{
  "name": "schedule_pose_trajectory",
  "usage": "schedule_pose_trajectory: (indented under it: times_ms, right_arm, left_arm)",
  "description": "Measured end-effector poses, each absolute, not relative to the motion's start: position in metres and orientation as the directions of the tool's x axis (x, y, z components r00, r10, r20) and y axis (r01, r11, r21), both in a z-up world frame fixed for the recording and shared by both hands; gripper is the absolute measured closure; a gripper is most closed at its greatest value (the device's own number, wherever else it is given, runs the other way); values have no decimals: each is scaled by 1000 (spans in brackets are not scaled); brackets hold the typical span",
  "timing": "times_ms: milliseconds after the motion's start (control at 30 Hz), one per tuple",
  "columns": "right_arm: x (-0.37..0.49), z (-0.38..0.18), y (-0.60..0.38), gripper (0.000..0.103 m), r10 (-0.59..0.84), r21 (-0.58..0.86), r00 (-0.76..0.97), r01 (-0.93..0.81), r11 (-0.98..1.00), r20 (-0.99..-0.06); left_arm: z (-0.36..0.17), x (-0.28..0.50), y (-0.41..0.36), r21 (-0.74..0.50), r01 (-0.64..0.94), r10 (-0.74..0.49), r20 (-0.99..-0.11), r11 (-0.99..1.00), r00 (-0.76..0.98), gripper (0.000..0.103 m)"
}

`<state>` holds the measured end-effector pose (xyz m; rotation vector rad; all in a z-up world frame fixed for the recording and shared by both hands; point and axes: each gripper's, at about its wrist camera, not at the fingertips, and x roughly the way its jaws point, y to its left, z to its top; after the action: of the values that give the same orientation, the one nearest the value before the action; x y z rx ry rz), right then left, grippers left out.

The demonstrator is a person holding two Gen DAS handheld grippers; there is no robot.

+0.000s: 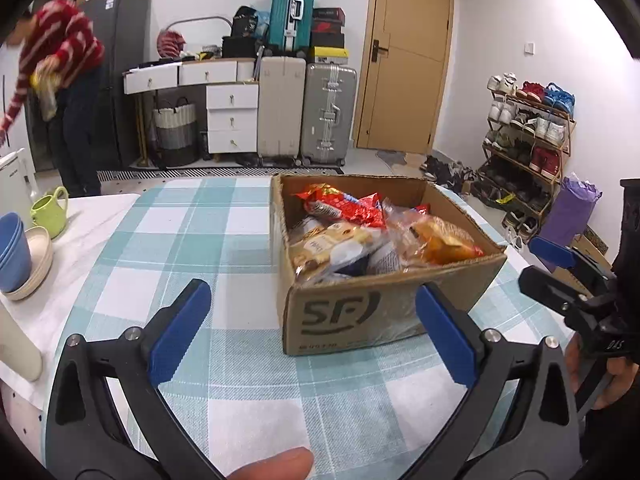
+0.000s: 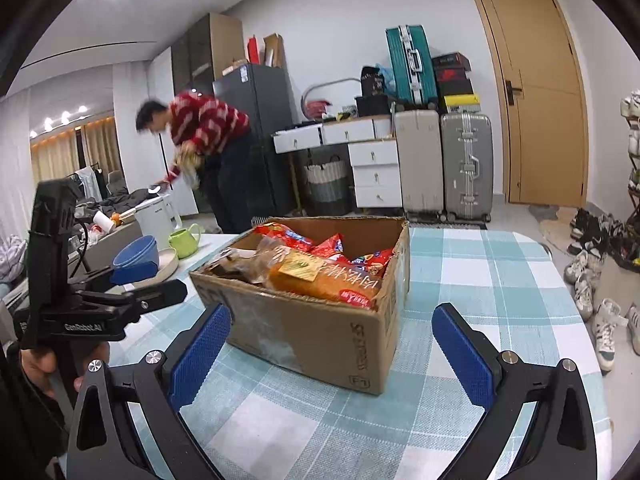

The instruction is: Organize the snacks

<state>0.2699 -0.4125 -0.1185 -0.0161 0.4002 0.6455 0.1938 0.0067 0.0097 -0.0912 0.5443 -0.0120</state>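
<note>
**Box** (image 1: 360, 312): open cardboard carton, printed logo on the near face, standing on the checked tablecloth (image 1: 208, 240). In the left wrist view it sits at about 1 o'clock from the left gripper (image 1: 312, 336); in the right wrist view at about 11 o'clock from the right gripper (image 2: 332, 352). Walls look stiff but the top edges are ragged. Best moved by pressing on two opposite walls low down, not by the rim.

**Snacks**, all inside the box and heaped to rim height:
- Orange bag (image 2: 324, 280): nearest the front wall in the right view, glossy film, probably light and slippery, contents likely brittle. Take it by the crimped end or lightly across the body.
- Red packets (image 1: 344, 204): toward the far side, crinkled foil, light, soft.
- Clear-wrapped pastries (image 1: 332, 244): left of centre, soft and crushable. The items below them are hidden.

**Left gripper**: jaws spread wide, nothing between the blue pads (image 1: 180, 332), short of the box.

**Right gripper**: jaws likewise wide apart and empty, the box's near corner showing between them but untouched.

**Also on the table**, at 9 to 10 o'clock in the left view: blue bowls (image 1: 14, 252), green mug (image 1: 50, 212). A person in a striped sweater (image 2: 204, 124) stands well beyond.
</note>
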Motion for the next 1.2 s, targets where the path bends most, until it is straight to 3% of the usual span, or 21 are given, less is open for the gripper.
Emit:
schedule_pose_trajectory:
  times_ms: [333, 1200]
  right_arm:
    - [241, -126, -419, 1, 586, 88, 749, -591, 802, -310]
    - [239, -135, -425, 1, 570, 94, 758, -573, 814, -316]
  left_arm:
    - [-19, 167, 7, -71, -30, -9, -496, 997, 869, 1]
    - [-36, 172, 9, -64, -36, -2, -509, 997, 861, 1]
